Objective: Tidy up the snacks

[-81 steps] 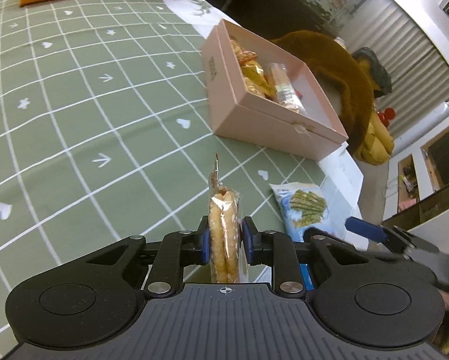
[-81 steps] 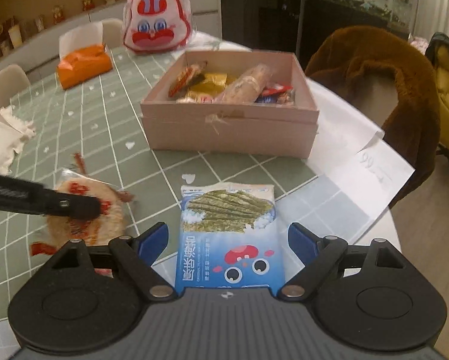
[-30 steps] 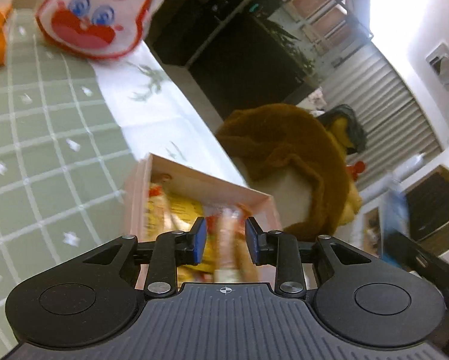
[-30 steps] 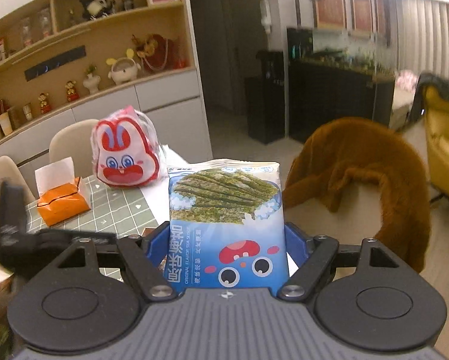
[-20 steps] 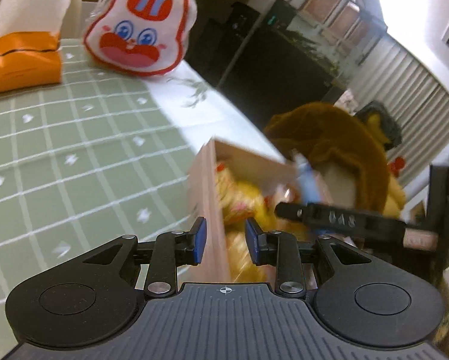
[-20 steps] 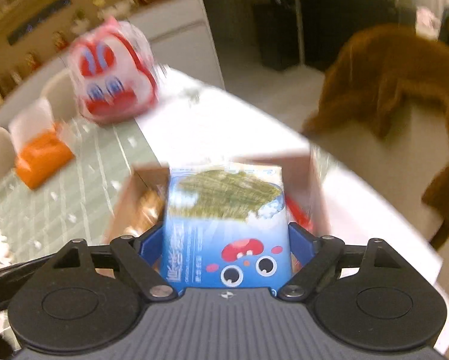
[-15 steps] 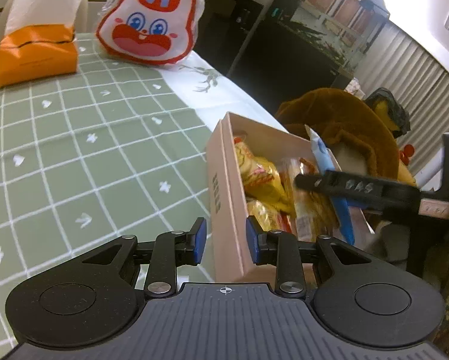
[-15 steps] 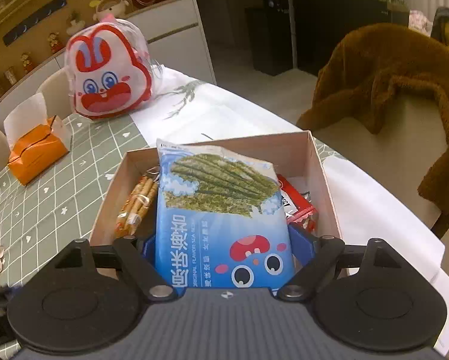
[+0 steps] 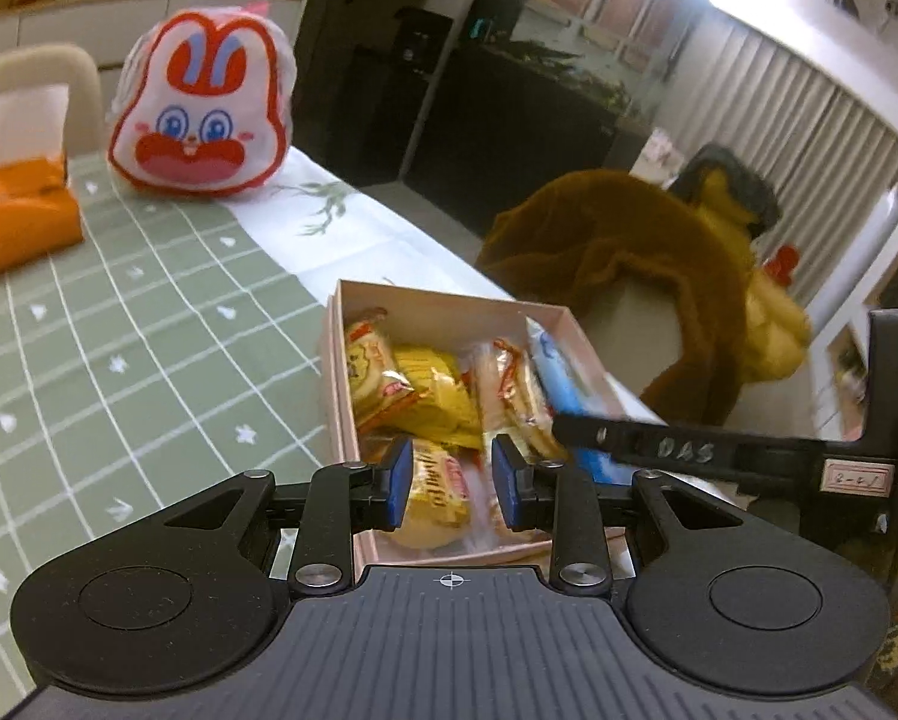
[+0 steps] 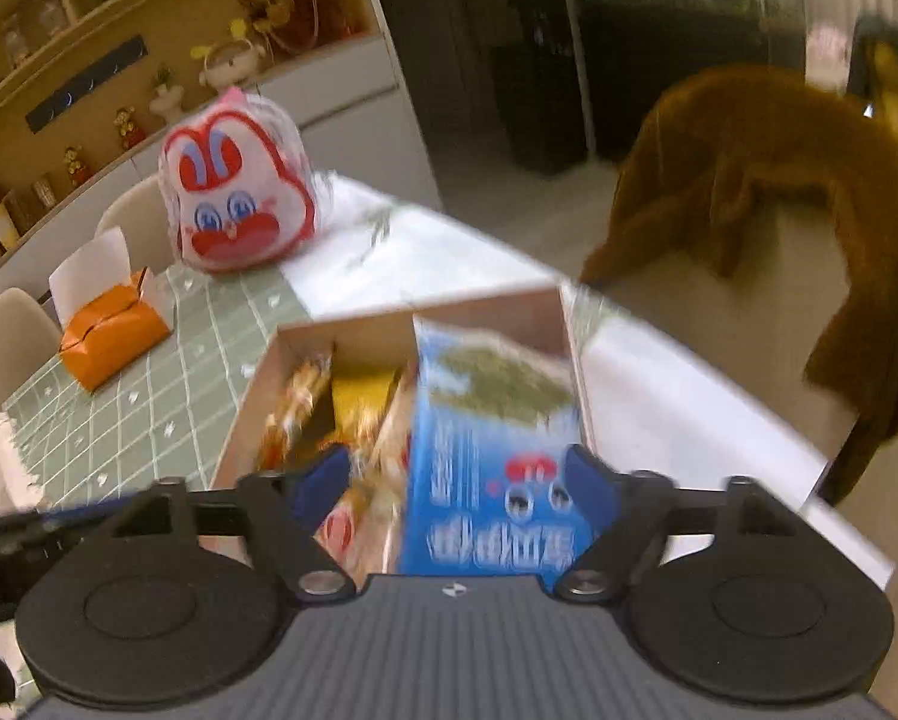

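With the seaweed packet (image 10: 490, 456) upright at the box's (image 10: 383, 324) right wall, long axis running away, right tongs (image 10: 457, 474) gape around it, nearest; left tongs (image 9: 451, 474) hover part-open, empty, over the box.

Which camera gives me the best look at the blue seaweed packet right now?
The right wrist view: the blue seaweed packet shows its whole printed face, though motion-blurred, inside the pink box. The left wrist view shows only its thin edge along the box's right wall.
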Tool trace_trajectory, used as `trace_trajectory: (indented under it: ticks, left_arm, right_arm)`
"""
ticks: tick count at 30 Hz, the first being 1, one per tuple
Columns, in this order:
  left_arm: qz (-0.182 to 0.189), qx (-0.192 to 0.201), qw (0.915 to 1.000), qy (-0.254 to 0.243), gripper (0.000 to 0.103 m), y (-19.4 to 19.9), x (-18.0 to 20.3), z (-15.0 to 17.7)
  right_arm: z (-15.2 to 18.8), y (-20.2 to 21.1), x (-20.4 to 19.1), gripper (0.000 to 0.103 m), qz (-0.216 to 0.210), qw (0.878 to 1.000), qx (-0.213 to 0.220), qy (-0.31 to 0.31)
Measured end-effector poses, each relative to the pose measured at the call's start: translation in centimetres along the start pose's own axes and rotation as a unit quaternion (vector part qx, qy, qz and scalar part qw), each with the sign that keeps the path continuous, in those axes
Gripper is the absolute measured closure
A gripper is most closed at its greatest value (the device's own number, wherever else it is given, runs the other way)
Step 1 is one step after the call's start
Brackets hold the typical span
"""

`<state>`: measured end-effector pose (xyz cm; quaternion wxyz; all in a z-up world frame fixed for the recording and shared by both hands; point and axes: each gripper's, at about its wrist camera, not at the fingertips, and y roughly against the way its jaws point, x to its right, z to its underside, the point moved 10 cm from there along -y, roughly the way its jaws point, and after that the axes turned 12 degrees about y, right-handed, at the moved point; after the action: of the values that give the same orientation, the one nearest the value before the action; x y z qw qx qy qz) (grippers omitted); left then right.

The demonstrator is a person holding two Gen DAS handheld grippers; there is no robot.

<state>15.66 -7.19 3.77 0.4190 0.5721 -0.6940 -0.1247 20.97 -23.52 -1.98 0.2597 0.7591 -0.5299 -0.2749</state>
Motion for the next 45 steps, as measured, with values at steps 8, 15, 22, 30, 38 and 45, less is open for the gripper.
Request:
trace_trajectory:
  ticks: [8, 15, 22, 30, 38, 45]
  left_arm:
    - [-0.026, -0.006, 0.9996, 0.013, 0.07, 0.3, -2.3, 0.2]
    - [-0.051, -0.007, 0.9986, 0.015, 0.07, 2.6, -7.4, 3.2]
    - [-0.087, -0.038, 0.9953, -0.016, 0.07, 3.5, -12.4, 9.7]
    - [-0.072, 0.016, 0.993, -0.093, 0.062, 3.5, -11.2, 11.2]
    - [-0.062, 0.049, 0.9877, -0.135, 0.053, 1.8, -9.5, 11.4]
    - [-0.048, 0.061, 0.9909, -0.11, 0.053, 1.0, -9.7, 10.3]
  right_arm:
    - [0.5, -2.5, -3.8, 0.051, -0.015, 0.999, -0.019, 0.035]
    - [0.9, -0.9, -4.5, 0.039, 0.034, 0.997, 0.004, 0.064]
    - [6.0, 4.5, -9.1, 0.017, 0.079, 0.994, 0.057, 0.055]
    - [14.9, 2.5, -12.6, 0.017, 0.117, 0.992, -0.012, 0.042]
    - [15.3, 2.3, -10.1, 0.0, 0.168, 0.985, -0.012, 0.022]
    - [15.1, 2.0, -8.6, 0.0, 0.194, 0.98, 0.041, 0.009]
